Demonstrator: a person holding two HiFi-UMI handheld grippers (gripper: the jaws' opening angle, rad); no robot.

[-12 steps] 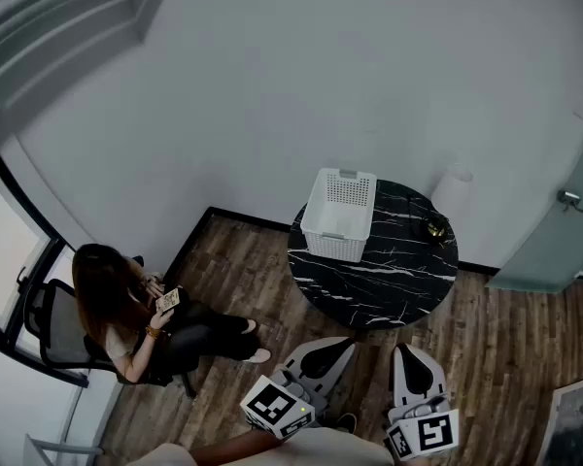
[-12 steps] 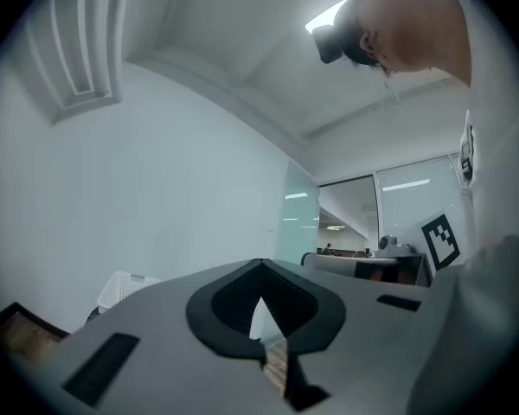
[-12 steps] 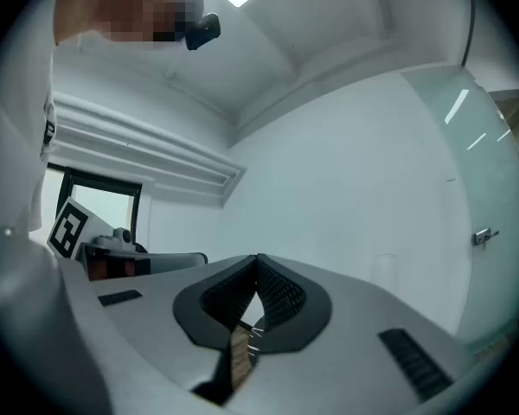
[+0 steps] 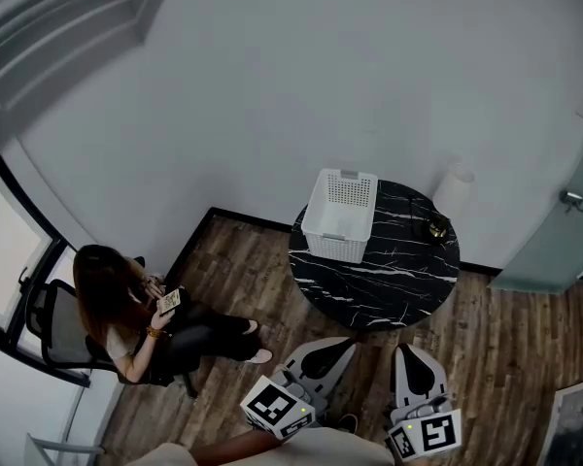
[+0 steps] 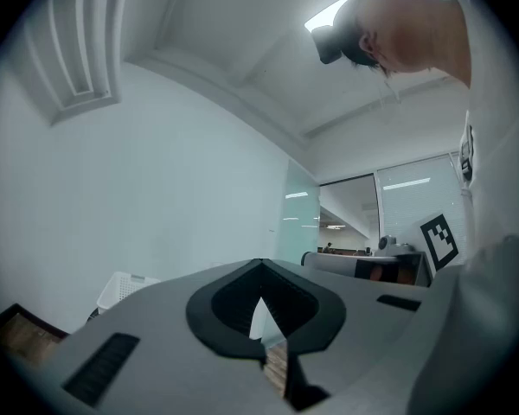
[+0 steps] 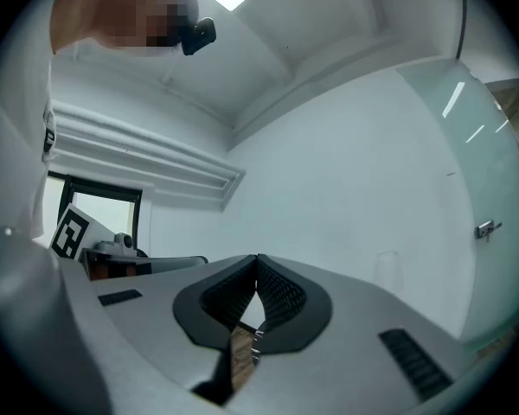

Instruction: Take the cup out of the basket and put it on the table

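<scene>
1. Almost nothing has moved since the earlier frame. Both grippers hang at the same spot low in the head view, and the table [image 4: 379, 278] has only drifted a touch with the camera.
2. On the left gripper [image 4: 343, 344], its own view shows the tips closed against each other with nothing between them. The right gripper [image 4: 408, 351] is likewise pinched together and empty.
3. The white basket [image 4: 340, 214] sits on the round black table at its 10 o'clock edge, its long axis running roughly 12 to 6 in the head view.
4. No cup shows in any view. I judge it lies inside the basket, hidden by the walls at this angle. A small dark object [image 4: 434, 227] near the table's 2 o'clock edge is too small to identify.
5. From the left gripper the basket lies at 12 o'clock, and from the right gripper at about 11 o'clock. Both are well apart from it, short of the table's 6 o'clock rim.
6. The left gripper looks the nearer and straighter reach, and its jaws would need to part first.
</scene>
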